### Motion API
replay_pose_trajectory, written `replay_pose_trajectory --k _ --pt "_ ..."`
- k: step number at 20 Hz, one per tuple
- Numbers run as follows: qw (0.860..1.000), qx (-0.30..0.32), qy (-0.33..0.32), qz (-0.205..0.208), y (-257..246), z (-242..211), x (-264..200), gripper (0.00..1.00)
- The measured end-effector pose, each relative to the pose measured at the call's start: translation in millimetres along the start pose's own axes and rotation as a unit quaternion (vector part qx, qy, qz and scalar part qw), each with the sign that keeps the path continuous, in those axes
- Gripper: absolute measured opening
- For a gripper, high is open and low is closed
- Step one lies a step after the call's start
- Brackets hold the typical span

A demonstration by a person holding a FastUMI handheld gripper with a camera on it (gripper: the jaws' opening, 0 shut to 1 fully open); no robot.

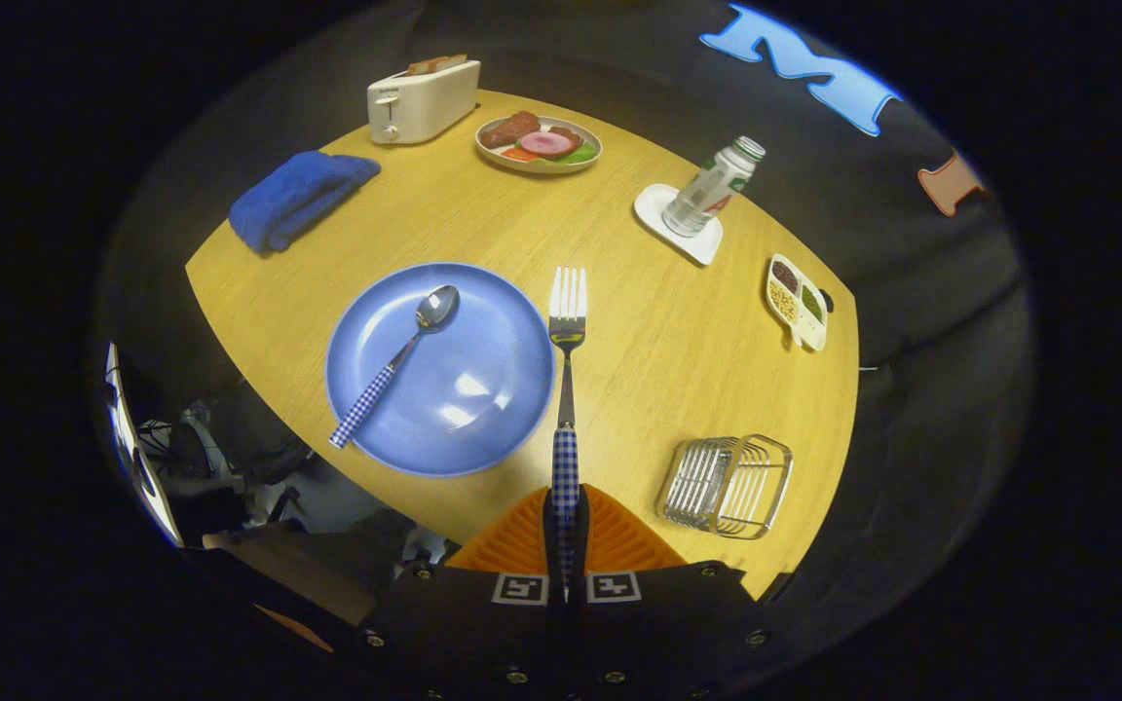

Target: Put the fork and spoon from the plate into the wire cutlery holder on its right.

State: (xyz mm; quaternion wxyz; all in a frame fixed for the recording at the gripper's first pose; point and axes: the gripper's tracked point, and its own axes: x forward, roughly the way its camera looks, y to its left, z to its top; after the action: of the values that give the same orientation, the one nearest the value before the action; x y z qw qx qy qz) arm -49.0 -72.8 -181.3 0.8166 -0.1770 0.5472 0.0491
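Fingers [566, 526] clamp the fork [567, 341] by its handle, tines pointing to twelve o'clock, with the wire holder [727, 485] at three o'clock.

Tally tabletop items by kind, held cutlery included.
Cutlery: 2, fork clamped in the gripper, spoon
Dishes: 4
Wire holder: 1
Toaster: 1
Bottle: 1
Towel: 1
Total: 10
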Motion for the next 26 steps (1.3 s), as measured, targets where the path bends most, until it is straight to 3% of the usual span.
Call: replay_pose_trajectory --k 6,13,20,26 --pt "0.997 0.031 0.003 -0.072 -69.8 -30.0 -22.3 0.0" --pt "0.992 0.079 0.068 -0.072 -103.2 -87.4 -30.0 0.01" --pt "0.984 0.035 0.167 -0.052 -133.0 -121.8 -29.9 0.01" --pt "0.969 -0.058 0.235 -0.039 -148.3 -116.2 -11.0 0.01"
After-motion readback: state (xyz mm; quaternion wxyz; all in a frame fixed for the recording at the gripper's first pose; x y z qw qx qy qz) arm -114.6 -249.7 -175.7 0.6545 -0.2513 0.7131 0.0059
